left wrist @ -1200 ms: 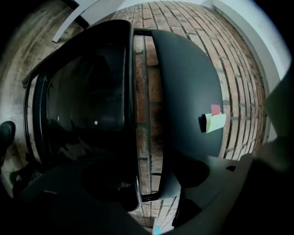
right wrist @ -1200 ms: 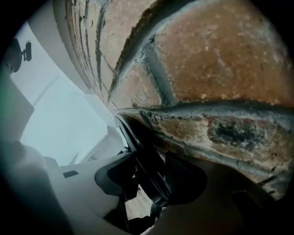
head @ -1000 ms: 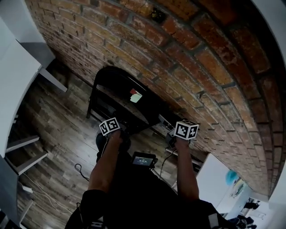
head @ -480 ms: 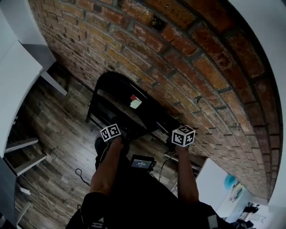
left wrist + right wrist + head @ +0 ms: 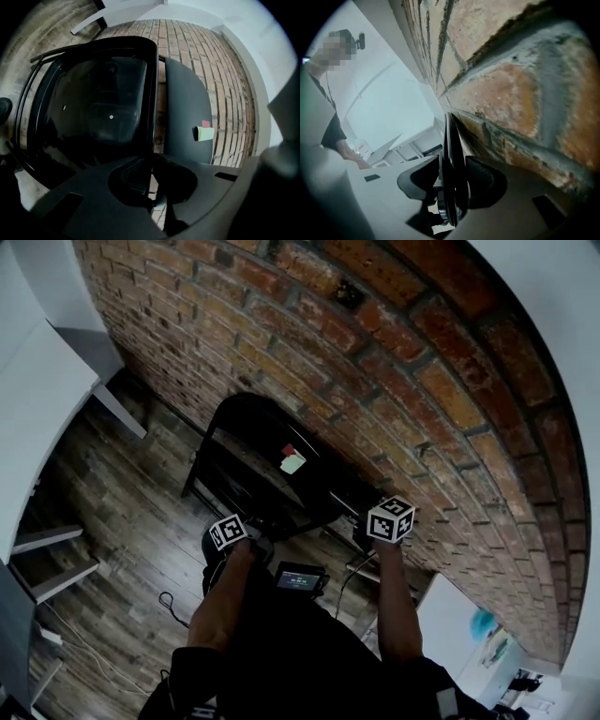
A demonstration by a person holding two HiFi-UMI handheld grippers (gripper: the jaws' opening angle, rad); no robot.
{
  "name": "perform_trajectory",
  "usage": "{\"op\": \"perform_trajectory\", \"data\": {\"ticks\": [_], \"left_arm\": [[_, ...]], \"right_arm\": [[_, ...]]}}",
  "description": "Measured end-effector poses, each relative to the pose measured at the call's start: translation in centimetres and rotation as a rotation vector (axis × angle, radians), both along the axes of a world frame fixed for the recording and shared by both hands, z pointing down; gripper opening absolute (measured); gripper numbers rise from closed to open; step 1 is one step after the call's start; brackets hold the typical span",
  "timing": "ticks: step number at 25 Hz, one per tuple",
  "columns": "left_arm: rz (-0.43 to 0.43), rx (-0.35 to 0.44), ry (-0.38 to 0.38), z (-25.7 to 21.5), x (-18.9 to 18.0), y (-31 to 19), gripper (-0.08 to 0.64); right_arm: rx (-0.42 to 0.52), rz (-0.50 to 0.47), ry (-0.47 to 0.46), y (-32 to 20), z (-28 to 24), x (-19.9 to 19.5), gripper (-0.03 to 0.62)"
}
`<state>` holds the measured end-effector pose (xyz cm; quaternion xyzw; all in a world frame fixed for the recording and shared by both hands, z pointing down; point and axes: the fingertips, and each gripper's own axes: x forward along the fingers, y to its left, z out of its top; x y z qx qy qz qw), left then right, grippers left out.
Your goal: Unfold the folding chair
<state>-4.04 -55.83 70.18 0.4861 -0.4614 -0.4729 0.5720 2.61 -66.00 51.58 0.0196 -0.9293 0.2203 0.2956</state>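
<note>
Folding chair (image 5: 267, 460): black, still folded flat, standing on the wood floor (image 5: 122, 512) and leaning against the brick wall (image 5: 394, 362). A small green-and-red sticky note (image 5: 205, 133) sits on its back panel (image 5: 187, 112).

Left tongs (image 5: 151, 174): just been closing, now clenched on the thin edge of the glossy seat (image 5: 93, 108), which runs straight between the pads. Held about level.

Right tongs (image 5: 452, 183): clenched on a narrow black edge of the chair frame, with the bricks just beside the outer pad. Angled downward.

My read: both grips are set and the opening pull is next. Seat and back are not yet spread.

Risks from here:
- Both holds are on slim edges. A pull that twists, not one in line with the pads, could let the metal slide out, and the chair would drop back shut or fall.
- The right tongs have almost no room on the wall side. Swinging the frame outward carelessly could scrape or jam them on the brick.
- The feet rest on smooth boards. If I draw the seat down without steadying the back, I judge the legs may skid and the whole chair slide away from the wall.
- Uneven pulling could bind the hinge half open.

Further out: a white surface (image 5: 37, 399) to the left, well apart from the chair. A cable (image 5: 169, 601) lies on the floor near my feet, a snag if I step back.
</note>
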Motion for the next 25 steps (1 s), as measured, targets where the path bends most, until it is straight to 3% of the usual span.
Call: {"op": "perform_trajectory", "data": {"ticks": [6, 10, 14, 25], "left_arm": [[0.046, -0.004, -0.006, 0.1, 0.6, 1.9, 0.032], [0.153, -0.029, -0.086, -0.4, 0.8, 2.3, 0.034], [0.225, -0.072, -0.142, -0.8, 1.1, 2.7, 0.038], [0.233, -0.016, -0.063, -1.3, 0.6, 6.3, 0.037]], "right_arm": [[-0.143, -0.196, -0.015, 3.3, -1.3, -2.9, 0.146], [-0.246, -0.262, 0.025, 5.5, -1.3, -4.1, 0.124], [-0.19, -0.218, 0.062, 6.7, -0.9, -4.6, 0.101], [-0.142, -0.181, 0.018, 11.0, -2.0, -5.0, 0.097]]}}
